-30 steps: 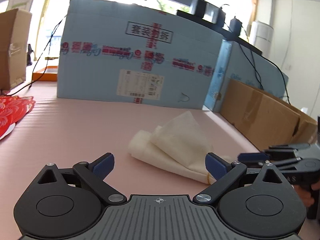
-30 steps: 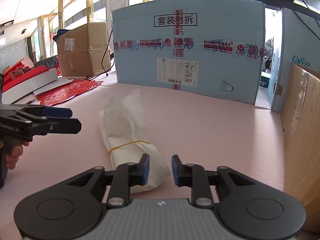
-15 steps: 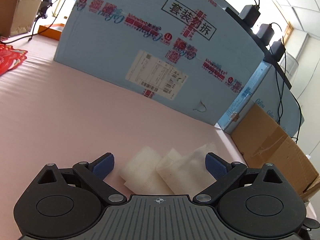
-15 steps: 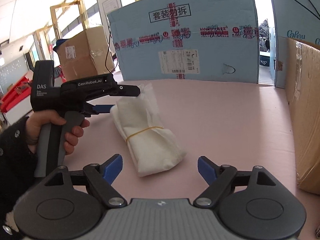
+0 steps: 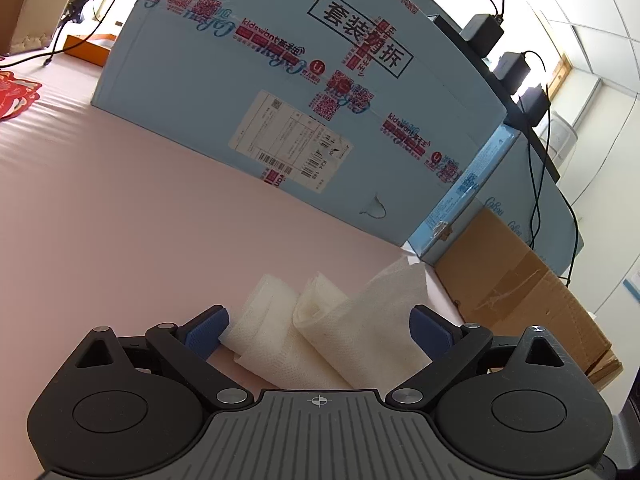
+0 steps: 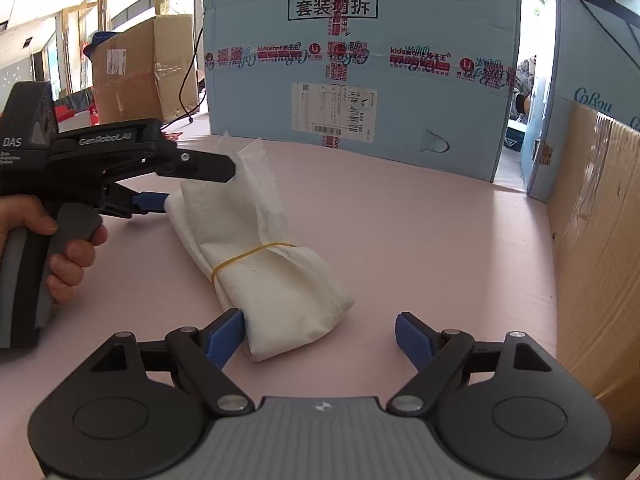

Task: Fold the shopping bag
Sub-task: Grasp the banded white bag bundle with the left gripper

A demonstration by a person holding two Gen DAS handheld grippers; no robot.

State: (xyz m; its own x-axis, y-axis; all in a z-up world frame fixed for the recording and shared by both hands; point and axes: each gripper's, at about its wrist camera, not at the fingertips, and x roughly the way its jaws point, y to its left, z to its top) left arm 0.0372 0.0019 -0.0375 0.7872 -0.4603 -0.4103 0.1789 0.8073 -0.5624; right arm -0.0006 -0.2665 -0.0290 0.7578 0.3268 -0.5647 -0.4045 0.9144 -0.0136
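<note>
The white, crinkly shopping bag (image 6: 256, 264), rolled into a soft bundle and cinched by a yellow rubber band (image 6: 248, 254), lies mid-way across the smooth pink surface (image 6: 420, 240). Both the left claw (image 5: 316, 330) and right claw (image 6: 320, 334) gape wide, straddling opposite ends, gripping nothing.

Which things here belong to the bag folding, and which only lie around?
For the job:
- white shopping bag
- yellow rubber band around it
- left hand-held gripper
- right hand-held gripper

Lying about:
- blue carton
- brown cardboard boxes
- red paper cutting
- black cables
</note>
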